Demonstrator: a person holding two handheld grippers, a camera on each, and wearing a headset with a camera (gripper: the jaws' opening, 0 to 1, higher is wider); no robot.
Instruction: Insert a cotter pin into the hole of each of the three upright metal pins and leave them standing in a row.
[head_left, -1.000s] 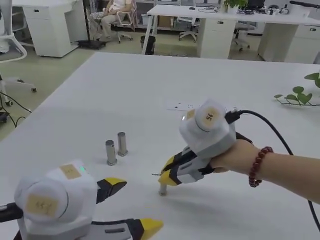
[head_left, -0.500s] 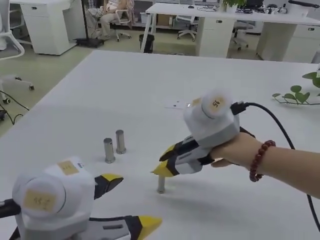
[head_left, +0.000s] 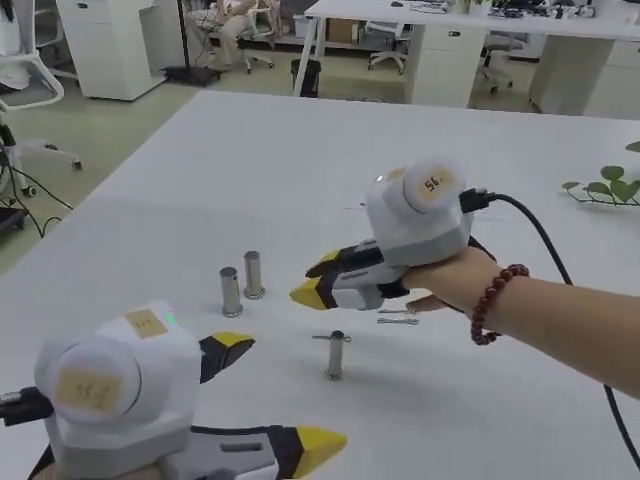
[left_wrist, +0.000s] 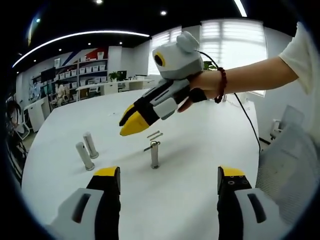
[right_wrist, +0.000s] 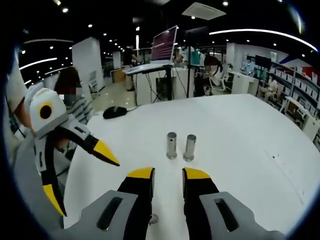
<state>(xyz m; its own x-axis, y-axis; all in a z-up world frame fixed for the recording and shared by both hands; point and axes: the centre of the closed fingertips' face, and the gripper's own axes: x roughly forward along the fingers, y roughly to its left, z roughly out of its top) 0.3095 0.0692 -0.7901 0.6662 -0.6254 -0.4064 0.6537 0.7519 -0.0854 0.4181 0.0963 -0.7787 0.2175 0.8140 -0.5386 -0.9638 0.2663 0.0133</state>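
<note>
Status: the right tongs (head_left: 312, 280) have lifted away from the nearest metal pin (head_left: 336, 358), where one second ago they were pressing a cotter pin (head_left: 330, 338) against its head. The cotter pin now sits crosswise through the hole near the top of that pin, with both ends projecting. The pin stands upright and unsupported on the table (head_left: 300, 160).

Right tongs: jaws parted by a narrow gap, holding nothing. They hover above and to the left of the fitted pin, pointing toward the two bare pins (head_left: 231, 291) (head_left: 254, 274).

Left tongs (head_left: 285, 395): jaws wide apart and empty, low at the near edge of the table, facing the fitted pin (left_wrist: 155, 156).

Task position: one of three insertions appears complete. The two bare pins stand close together, upright, holes unfilled, well apart from the fitted one. Spare cotter pins (head_left: 398, 320) lie flat just beyond the fitted pin, below the right hand.

Next requirement, as judged: pick up a spare, then fit a bare pin. The fitted pin may need moving into line with the others.
</note>
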